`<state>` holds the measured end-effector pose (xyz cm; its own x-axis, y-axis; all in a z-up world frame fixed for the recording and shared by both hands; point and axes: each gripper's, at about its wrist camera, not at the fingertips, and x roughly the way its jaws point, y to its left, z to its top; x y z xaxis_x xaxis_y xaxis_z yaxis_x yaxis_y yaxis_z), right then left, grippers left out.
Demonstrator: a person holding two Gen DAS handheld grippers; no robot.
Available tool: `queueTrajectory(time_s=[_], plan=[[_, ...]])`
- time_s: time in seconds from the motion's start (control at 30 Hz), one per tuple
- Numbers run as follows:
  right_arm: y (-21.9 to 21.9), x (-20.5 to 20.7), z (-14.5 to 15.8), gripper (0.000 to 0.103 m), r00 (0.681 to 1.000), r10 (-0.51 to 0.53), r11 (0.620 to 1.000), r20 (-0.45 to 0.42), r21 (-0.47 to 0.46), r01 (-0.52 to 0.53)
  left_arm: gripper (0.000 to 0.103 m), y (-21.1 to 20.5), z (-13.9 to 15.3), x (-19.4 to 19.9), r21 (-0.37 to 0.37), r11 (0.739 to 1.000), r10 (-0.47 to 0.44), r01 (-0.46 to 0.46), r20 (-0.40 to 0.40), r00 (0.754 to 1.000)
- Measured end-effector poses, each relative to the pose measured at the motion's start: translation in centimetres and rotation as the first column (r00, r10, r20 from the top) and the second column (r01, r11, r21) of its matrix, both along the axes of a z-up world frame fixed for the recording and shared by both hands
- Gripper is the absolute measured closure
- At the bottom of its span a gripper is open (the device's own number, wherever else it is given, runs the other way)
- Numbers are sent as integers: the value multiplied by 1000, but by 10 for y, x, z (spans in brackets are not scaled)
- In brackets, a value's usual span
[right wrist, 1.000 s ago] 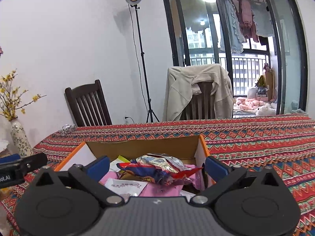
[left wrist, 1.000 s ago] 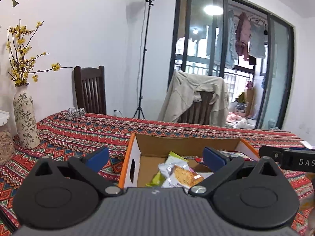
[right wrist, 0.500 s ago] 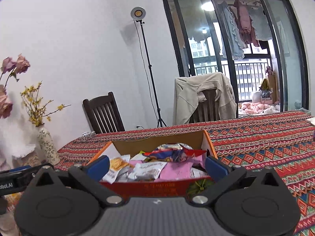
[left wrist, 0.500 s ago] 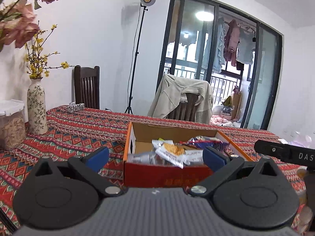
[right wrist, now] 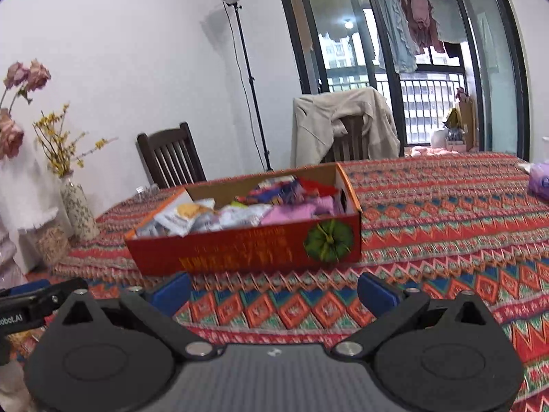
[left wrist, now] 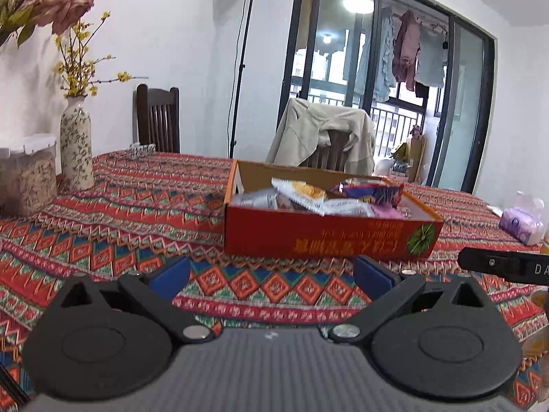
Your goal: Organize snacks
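Observation:
A red-orange cardboard box (left wrist: 329, 237) (right wrist: 247, 257) stands on the patterned tablecloth, filled with several snack packets (left wrist: 308, 194) (right wrist: 240, 211) in white, purple and pink wrappers. My left gripper (left wrist: 271, 274) is open and empty, a short way in front of the box's near wall. My right gripper (right wrist: 274, 292) is also open and empty, in front of the box and slightly to its right. Part of the right gripper's body (left wrist: 504, 266) shows at the right edge of the left wrist view, and part of the left one (right wrist: 31, 304) at the left edge of the right wrist view.
A flowered vase (left wrist: 76, 144) (right wrist: 79, 213) and a lidded jar of snacks (left wrist: 25, 178) stand at the table's left. A purple tissue pack (left wrist: 521, 219) (right wrist: 538, 182) lies at the right. Two chairs (left wrist: 159, 120) stand behind the table, one draped with a beige jacket (left wrist: 326, 134).
Both grippers have drawn back and away from the box: earlier they hovered over its contents, now the whole box sits ahead of them. Both stay open and empty.

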<state>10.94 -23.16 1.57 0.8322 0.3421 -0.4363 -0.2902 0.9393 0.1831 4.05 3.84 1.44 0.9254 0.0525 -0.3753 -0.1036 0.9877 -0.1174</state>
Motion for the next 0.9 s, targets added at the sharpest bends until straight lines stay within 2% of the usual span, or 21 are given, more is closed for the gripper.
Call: queueTrajectory(time_s=[0.27,0.9], plan=[[-3,-10,-15,0,999,-13,1000,-31,-27,12,0,4,-8,-6,-13,1000,11,-12,-27,1000],[2,-15,-13,0,1000,-6,999,-23,-46,4,0,7,-9,-9,-23,1000,13,-13,-10,1000]])
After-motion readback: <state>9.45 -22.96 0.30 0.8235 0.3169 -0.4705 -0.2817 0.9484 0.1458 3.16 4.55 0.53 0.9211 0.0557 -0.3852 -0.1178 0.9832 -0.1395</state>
